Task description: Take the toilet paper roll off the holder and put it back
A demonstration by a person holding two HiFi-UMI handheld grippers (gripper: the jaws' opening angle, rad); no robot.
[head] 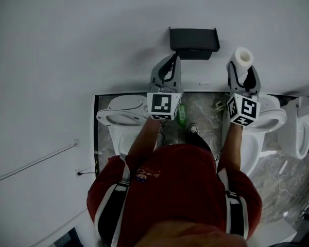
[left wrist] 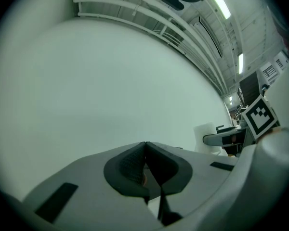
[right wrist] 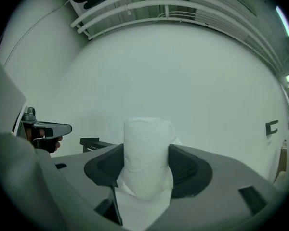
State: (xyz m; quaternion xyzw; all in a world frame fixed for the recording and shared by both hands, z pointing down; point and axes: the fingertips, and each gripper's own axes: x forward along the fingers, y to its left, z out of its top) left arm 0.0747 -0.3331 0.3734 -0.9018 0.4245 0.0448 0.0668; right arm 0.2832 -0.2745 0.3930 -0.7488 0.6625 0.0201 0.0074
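Observation:
A white toilet paper roll (head: 243,57) stands upright between the jaws of my right gripper (head: 243,68), which is shut on it, held up in front of the white wall. In the right gripper view the toilet paper roll (right wrist: 147,153) fills the gap between the dark pads. The black holder (head: 193,42) is mounted on the wall, to the left of the roll and apart from it. My left gripper (head: 169,68) is just below the holder's left end, shut with nothing in it; in the left gripper view its pads (left wrist: 135,167) meet.
A white wall (head: 67,45) fills the far side. White toilets (head: 124,116) stand on the floor below both grippers, another toilet (head: 301,125) at the right. A green object (head: 182,115) lies on the marble floor between them. A thin rail (head: 33,162) runs along the left wall.

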